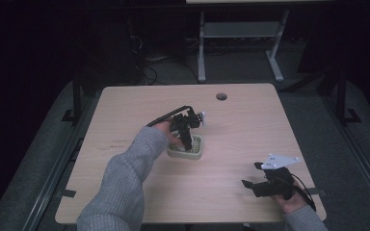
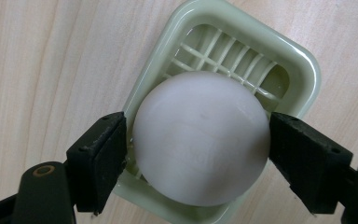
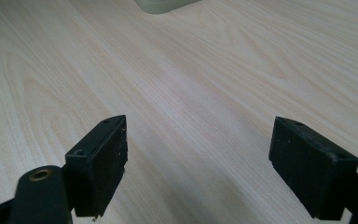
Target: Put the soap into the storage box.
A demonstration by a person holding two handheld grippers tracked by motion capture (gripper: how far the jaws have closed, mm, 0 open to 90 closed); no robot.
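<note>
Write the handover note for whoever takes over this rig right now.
Left tool: jaws on either side of the white ball, touching it, over the pale green slotted tray mid-table.
Right tool: open, holding nothing, over bare table near the front right corner.
Done: ball is at the tray.
Left: I cannot tell whether it is going in or coming out; check before moving.

No readable text, labels or numbers anywhere. Faint embossed marks on the white ball (image 2: 200,138), around 6 o'clock on its face, too blurred to read.
</note>
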